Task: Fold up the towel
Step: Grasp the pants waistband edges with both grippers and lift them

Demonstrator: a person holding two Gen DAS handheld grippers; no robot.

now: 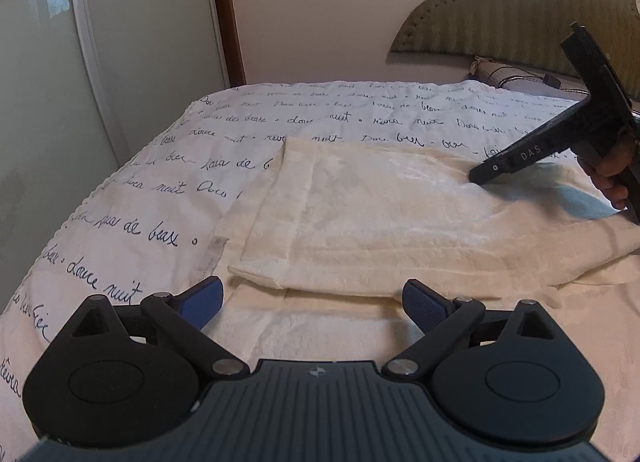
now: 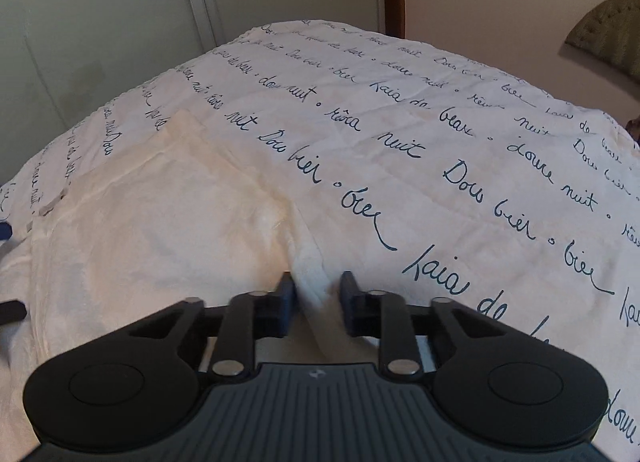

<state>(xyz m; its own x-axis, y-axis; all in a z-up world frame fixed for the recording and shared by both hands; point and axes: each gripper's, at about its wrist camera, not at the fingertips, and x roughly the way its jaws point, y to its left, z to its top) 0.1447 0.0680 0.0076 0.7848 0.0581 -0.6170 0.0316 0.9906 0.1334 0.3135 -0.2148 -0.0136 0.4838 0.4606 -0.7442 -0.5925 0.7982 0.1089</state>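
A cream towel lies folded in layers on the bed, with a lower layer reaching toward my left gripper. That gripper hovers open just short of the towel's near folded edge, and nothing is between its blue pads. A hand holds my right gripper, whose tip presses onto the towel's far right part. In the right wrist view the right gripper is nearly closed, with a raised ridge of the towel pinched between its fingers.
A white bedspread with dark handwritten script covers the bed. A green padded headboard and a pillow are at the far right. A pale wardrobe door stands past the bed's left edge.
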